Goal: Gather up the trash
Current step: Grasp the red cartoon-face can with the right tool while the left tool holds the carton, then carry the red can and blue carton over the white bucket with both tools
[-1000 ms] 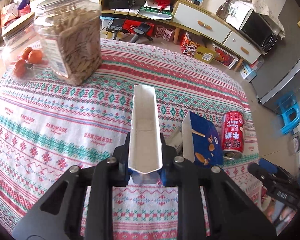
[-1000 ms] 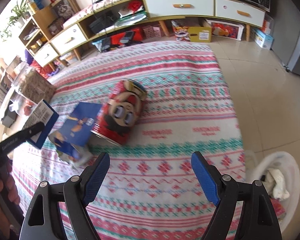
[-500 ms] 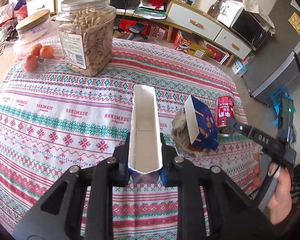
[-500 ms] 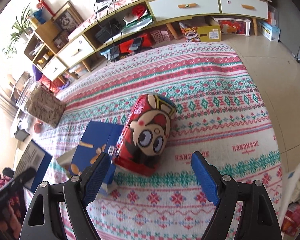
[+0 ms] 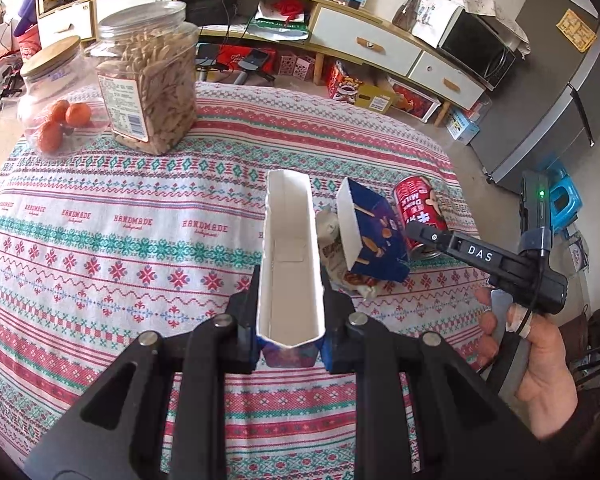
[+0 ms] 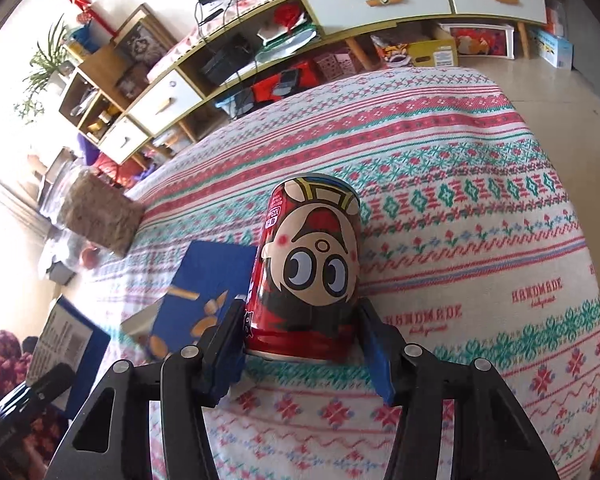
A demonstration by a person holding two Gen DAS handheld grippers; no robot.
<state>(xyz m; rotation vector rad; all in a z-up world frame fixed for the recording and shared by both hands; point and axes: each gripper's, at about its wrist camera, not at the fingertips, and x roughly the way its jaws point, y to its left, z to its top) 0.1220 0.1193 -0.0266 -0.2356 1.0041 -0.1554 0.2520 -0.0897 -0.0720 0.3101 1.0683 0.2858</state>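
My left gripper is shut on a long open carton, white inside and blue outside, held above the patterned tablecloth. A red milk can with a cartoon face lies on its side. My right gripper is closing around its near end, and both blue pads meet its sides. Left of the can lies a second blue snack box on a crumpled wrapper. In the left wrist view the can is partly hidden behind the right gripper's finger, held by a hand.
A tall jar of seeds and a lidded jar with oranges stand at the table's far left. Beyond the table are a low cabinet with drawers, floor clutter and a grey fridge.
The right gripper moved in over the red can and its jaws narrowed onto it. The left gripper drew back a little with the carton, so more of the table shows.
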